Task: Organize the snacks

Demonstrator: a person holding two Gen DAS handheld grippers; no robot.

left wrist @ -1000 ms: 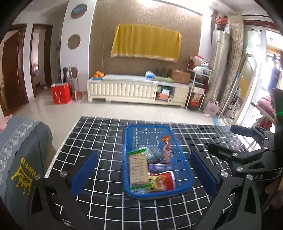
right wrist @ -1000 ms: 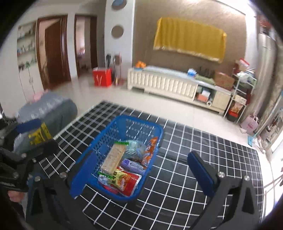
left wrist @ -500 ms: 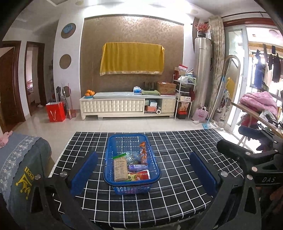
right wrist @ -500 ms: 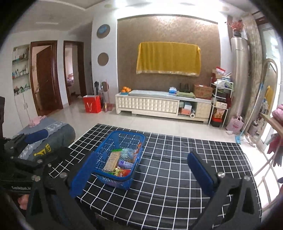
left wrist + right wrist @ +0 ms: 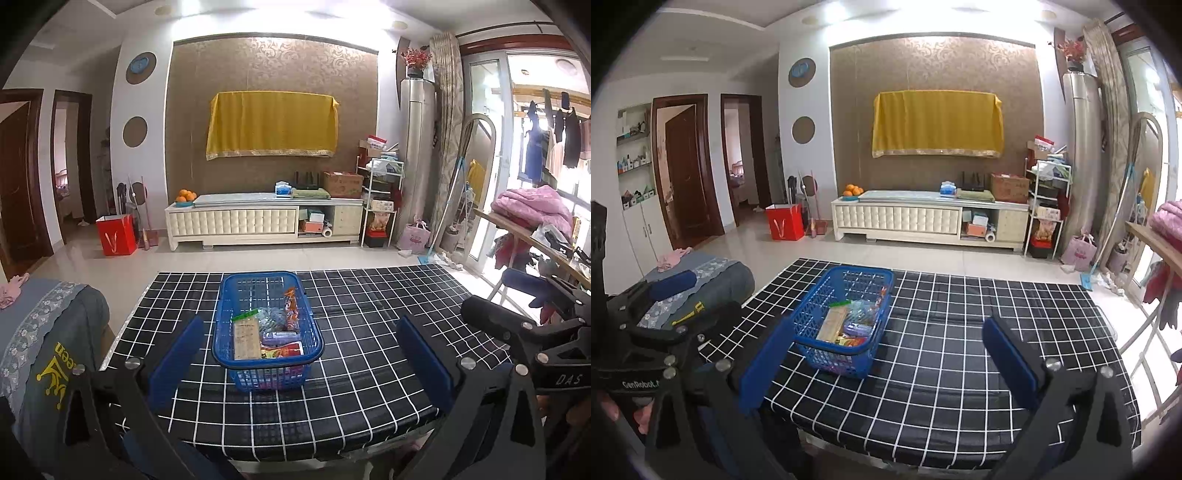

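Note:
A blue plastic basket (image 5: 269,380) stands on the table with the black-and-white grid cloth (image 5: 369,332). It holds several snack packs: a tan cracker pack (image 5: 246,338), an orange stick pack (image 5: 291,308) and a red packet (image 5: 284,349). My left gripper (image 5: 300,332) hovers open near the table's front edge, short of the basket, with nothing between its blue pads. My right gripper (image 5: 887,326) is open too and empty. From it, the basket (image 5: 834,360) sits left of centre on the cloth (image 5: 960,332). Each gripper's black body shows at the edge of the other's view.
A seat with a grey cover (image 5: 48,332) stands against the table's left side. A wooden rack with pink bedding (image 5: 528,210) is at the right. Across the tiled floor are a white TV cabinet (image 5: 258,221) and a red bag (image 5: 116,235).
Both grippers have pulled back and away from the basket, which now looks smaller and farther off. The table's near edge has come into view. The snacks have not moved.

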